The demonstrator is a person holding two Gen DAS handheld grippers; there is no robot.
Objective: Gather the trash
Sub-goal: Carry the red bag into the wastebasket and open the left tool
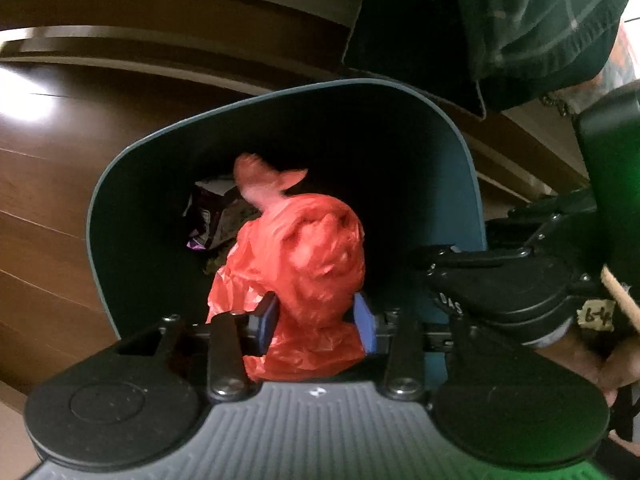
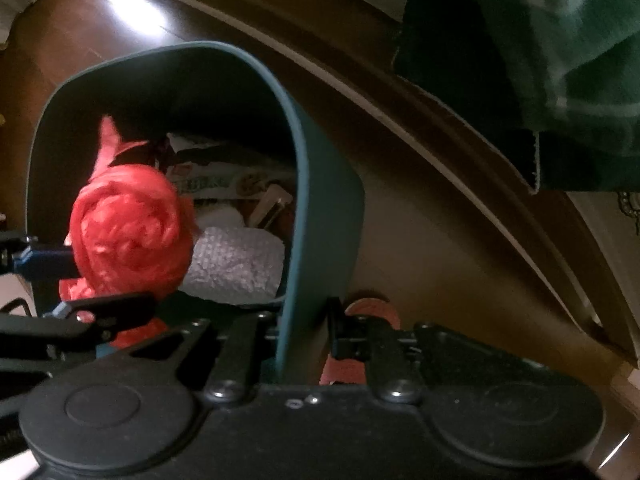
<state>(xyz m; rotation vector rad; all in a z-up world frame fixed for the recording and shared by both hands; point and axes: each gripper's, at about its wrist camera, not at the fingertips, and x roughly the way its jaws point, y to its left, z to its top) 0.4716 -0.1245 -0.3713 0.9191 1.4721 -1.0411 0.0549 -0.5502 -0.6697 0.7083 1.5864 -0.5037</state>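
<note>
Left fingers (image 1: 270, 312) pinch red bag (image 1: 308, 248) | right fingers (image 2: 340, 332) clamp bin (image 2: 316, 200) wall; wrappers (image 2: 224, 184) inside

— Any writing you can read?
— I read "DAS" on the right gripper (image 1: 440, 276) body, and a handwritten "6-4" on a tape label (image 1: 595, 314) beside it. Wrapper (image 2: 224, 184) print in the bin (image 2: 320, 208) is too blurred.

The red plastic bag (image 1: 304, 264) is motion-blurred at its knotted top; its lower part is hidden behind the left gripper (image 1: 318, 320). The trash bin (image 2: 320, 208) base is cut off by the right gripper (image 2: 304, 336) body. Print on the wrappers (image 2: 224, 180) inside is illegible. The pink object (image 2: 372, 308) beside the bin is mostly hidden, identity undeterminable.
</note>
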